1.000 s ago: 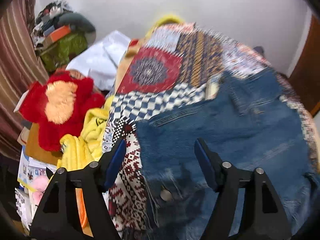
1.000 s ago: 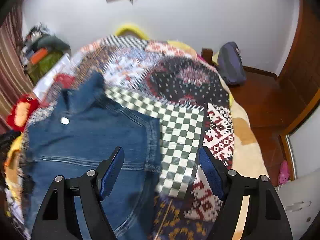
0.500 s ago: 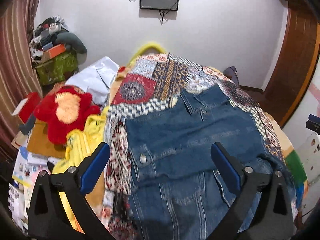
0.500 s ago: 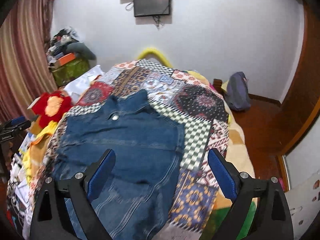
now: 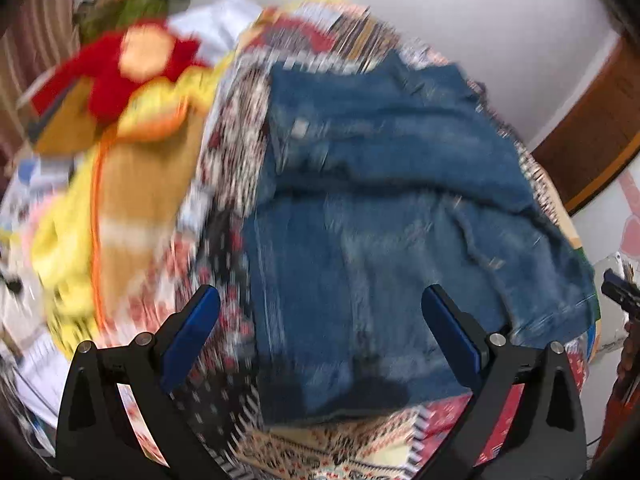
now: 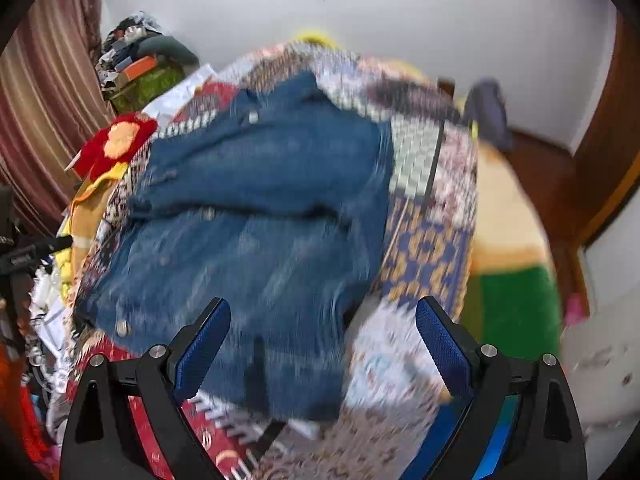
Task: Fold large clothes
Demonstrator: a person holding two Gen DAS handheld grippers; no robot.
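Note:
A blue denim jacket lies spread on a patchwork bedspread, its upper part folded down over the lower part. It also shows in the right wrist view, where the bedspread lies to its right. My left gripper is open and empty, above the jacket's near hem. My right gripper is open and empty, above the jacket's near right corner. Both views are motion-blurred.
A red and orange plush toy and yellow cloth lie left of the bed. The plush toy also shows in the right wrist view. A cluttered pile stands by the striped curtain. A dark bag and wooden floor lie to the right.
Both grippers have dropped lower and closer to the near edge of the jacket. Both stay open and empty. The jacket lies as before.

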